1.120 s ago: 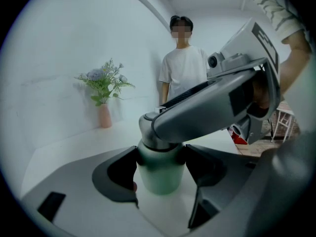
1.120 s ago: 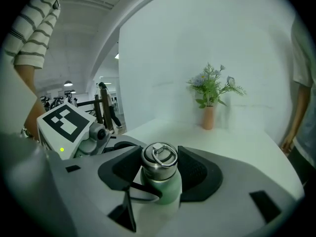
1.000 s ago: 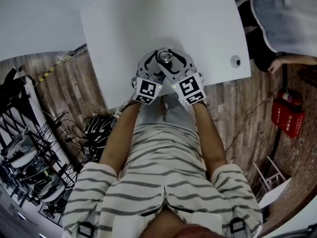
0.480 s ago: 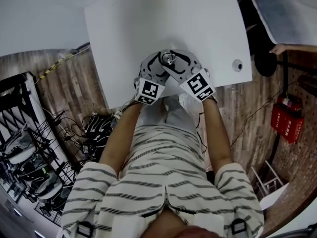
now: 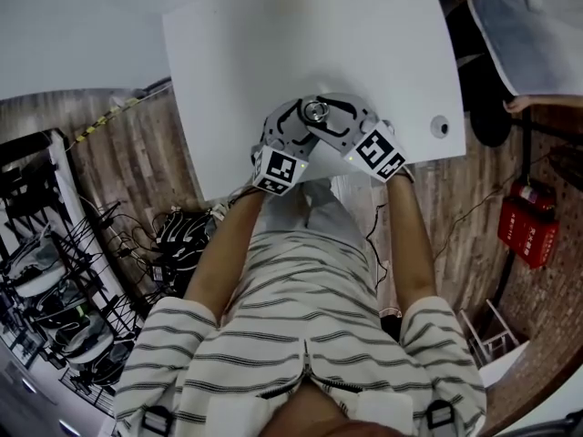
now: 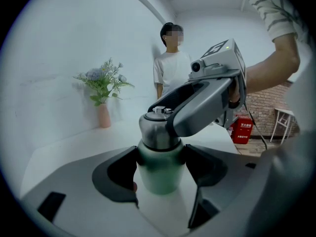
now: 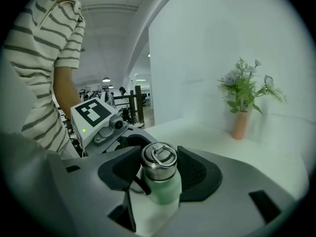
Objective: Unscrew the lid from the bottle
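Two grips, one job: clamped the left gripper [image 6: 160, 159] on the green bottle [image 6: 159, 177] to steady it near the surface [image 5: 273, 44] edge, closed the right gripper [image 7: 160, 174] round the steel lid [image 7: 159, 158] for twisting.

White table [image 5: 273, 62], wood-plank floor [image 5: 137, 153] — white walls [image 6: 59, 48]

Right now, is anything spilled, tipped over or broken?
Nothing stands out. The bottle stands upright on the table, lid on, the left gripper clamped on its body, the right gripper on the lid. The vase of flowers stands upright too.
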`<move>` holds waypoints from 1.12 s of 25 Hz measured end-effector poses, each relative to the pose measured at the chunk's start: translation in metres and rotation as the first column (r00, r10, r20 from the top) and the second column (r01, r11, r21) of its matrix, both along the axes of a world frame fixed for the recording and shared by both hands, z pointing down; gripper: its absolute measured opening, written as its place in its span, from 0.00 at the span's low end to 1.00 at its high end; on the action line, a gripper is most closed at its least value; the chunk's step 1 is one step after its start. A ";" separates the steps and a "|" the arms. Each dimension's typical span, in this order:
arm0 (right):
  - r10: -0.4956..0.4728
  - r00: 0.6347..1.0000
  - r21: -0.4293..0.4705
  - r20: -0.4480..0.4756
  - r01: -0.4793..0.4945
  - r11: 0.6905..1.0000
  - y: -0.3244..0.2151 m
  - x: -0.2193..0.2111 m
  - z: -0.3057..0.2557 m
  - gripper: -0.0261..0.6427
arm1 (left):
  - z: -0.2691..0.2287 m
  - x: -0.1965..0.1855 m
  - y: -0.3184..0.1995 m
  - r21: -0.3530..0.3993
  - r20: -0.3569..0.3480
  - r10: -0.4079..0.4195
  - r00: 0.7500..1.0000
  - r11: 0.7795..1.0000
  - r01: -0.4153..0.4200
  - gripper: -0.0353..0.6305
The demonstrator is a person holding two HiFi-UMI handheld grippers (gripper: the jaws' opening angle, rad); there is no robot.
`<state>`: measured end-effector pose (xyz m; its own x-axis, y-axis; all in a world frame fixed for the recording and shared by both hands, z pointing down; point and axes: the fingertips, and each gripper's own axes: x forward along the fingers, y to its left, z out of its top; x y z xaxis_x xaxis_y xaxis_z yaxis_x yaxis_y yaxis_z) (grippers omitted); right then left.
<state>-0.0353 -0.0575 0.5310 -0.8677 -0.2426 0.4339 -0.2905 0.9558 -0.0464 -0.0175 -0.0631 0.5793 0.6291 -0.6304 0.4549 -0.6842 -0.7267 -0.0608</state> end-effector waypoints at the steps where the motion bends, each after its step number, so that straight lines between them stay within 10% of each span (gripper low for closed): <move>1: -0.019 1.000 0.000 0.000 0.019 1.000 -0.001 0.000 0.000 0.40 | 0.000 0.000 -0.001 0.002 0.001 0.000 1.000 1.000 0.000 0.51; 9: -0.092 0.995 0.006 -0.049 0.093 0.996 0.001 -0.002 -0.003 0.42 | -0.002 0.000 0.001 0.011 0.000 -0.016 1.000 1.000 0.016 0.51; 15: 0.156 0.988 0.042 -0.013 -0.155 0.987 -0.008 0.009 -0.016 0.55 | -0.003 0.001 -0.002 0.011 0.002 0.006 1.000 1.000 -0.006 0.51; 28: 0.547 0.837 0.008 0.012 -0.547 0.837 -0.002 0.000 -0.007 0.51 | -0.001 0.001 0.000 0.005 0.006 -0.009 1.000 1.000 0.009 0.51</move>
